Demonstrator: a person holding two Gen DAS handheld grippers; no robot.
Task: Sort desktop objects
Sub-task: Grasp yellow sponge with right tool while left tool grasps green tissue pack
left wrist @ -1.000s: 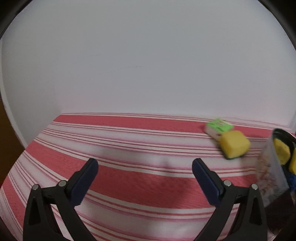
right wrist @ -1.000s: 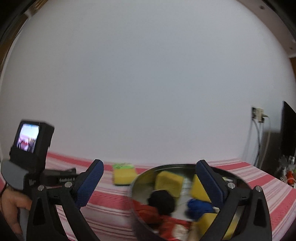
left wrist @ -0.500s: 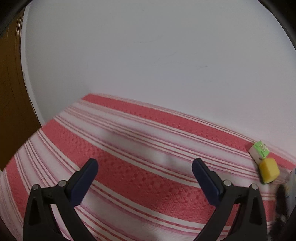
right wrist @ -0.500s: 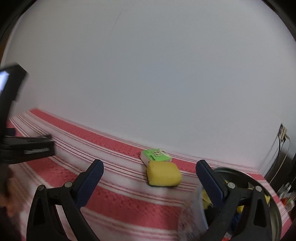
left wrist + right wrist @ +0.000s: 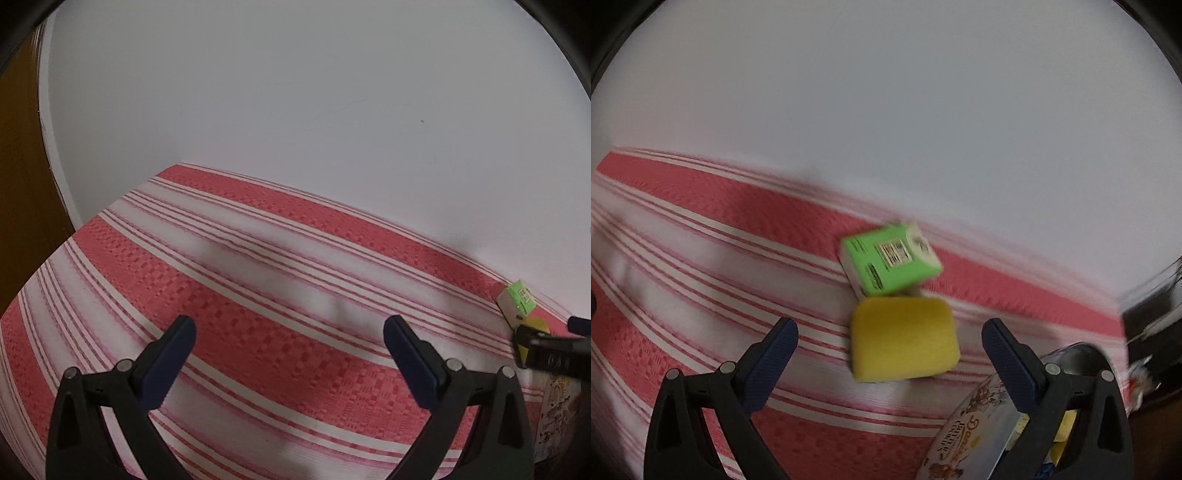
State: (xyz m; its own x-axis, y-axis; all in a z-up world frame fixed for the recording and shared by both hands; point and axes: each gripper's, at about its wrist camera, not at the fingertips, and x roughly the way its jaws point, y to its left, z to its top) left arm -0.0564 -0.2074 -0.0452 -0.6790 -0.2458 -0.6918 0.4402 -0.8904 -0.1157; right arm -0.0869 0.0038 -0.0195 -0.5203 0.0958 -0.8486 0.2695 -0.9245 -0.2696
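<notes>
In the right wrist view a yellow sponge [image 5: 903,338] lies on the red and white striped cloth [image 5: 701,266], with a green and white box [image 5: 892,264] touching its far side. My right gripper [image 5: 888,350] is open, jaws wide, with the sponge just ahead between the fingertips. A round cookie tin [image 5: 971,435] with yellow pieces inside sits at the lower right. In the left wrist view my left gripper [image 5: 288,345] is open and empty over bare cloth [image 5: 258,295]. The green box [image 5: 515,301] shows far right, with the right gripper's finger [image 5: 546,354] covering most of the sponge.
A white wall [image 5: 886,110] backs the table. The table's left end and a brown wooden surface [image 5: 18,184] show in the left wrist view. Dark clutter and cables [image 5: 1152,314] lie past the table's right end.
My right gripper swung left from over the tin and closed in on the sponge and box. My left gripper turned left and away; the box and sponge slid to its far right edge.
</notes>
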